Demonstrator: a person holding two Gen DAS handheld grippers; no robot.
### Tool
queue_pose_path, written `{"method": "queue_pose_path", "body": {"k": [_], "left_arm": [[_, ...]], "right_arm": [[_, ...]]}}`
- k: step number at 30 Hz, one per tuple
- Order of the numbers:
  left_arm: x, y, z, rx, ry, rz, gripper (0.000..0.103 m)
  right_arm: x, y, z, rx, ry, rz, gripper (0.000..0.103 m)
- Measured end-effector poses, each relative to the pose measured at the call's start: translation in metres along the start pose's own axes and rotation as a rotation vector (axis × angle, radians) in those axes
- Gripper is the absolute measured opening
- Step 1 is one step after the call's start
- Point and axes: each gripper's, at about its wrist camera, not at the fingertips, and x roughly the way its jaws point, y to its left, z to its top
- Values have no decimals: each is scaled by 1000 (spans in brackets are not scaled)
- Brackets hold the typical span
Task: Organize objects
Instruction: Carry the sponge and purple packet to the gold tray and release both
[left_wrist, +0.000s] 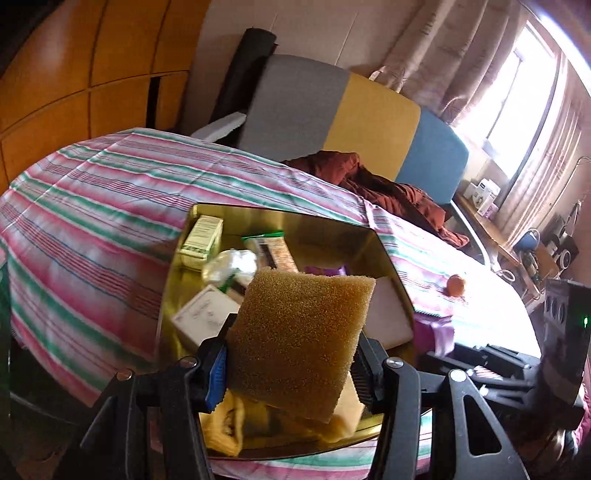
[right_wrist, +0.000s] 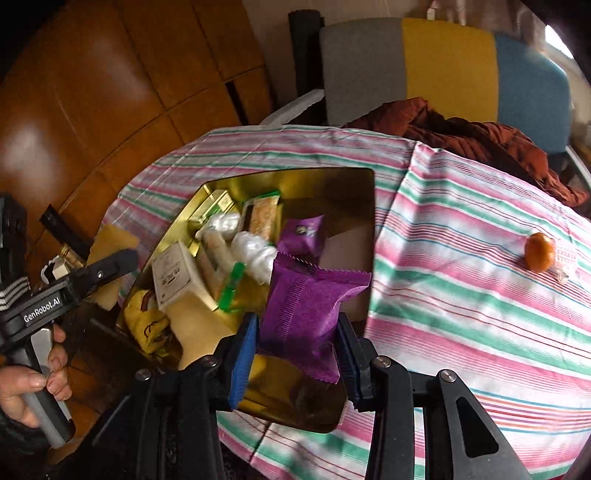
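A gold tin sits on the striped tablecloth and holds boxes, wrapped packets and a yellow item; it also shows in the right wrist view. My left gripper is shut on a brown sponge and holds it above the tin's near end. My right gripper is shut on a purple packet above the tin's near right side. A second purple packet lies in the tin. In the right wrist view the left gripper appears at the left with the sponge partly hidden behind it.
An orange fruit lies on the tablecloth to the right, beside a small clear wrapper. A brown jacket lies at the table's far edge before a grey, yellow and blue chair. Wooden cabinets stand left.
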Motion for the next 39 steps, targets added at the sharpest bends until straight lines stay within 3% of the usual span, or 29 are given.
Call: {"method": "queue_pose_path", "body": {"k": [12,18,24,27,33,37,39], "left_arm": [[26,-14,23,-72,38,-91,60],[67,-21,4,-57,208,-100,64],[60,-22,-8,-14,184,-74,66],[54,-24,-5,4,175,-48,75],[37,-29,9,14,112,-83,84],[31,-23,8,12,92,-18,84],[27,-20,6,19,76,8,84]], "right_arm": [[9,7,-2,-3,11,-15,46],[14,6,-4,1,24,-29,55],[8,2,-7,20,9,-36,64],[5,1,-8,27,-2,-38,73],[2,3,-10,22,-10,-50,73],[-2,1,-11,27,-27,-63,74],[-6,1,-12,25,-44,-77,79]]}}
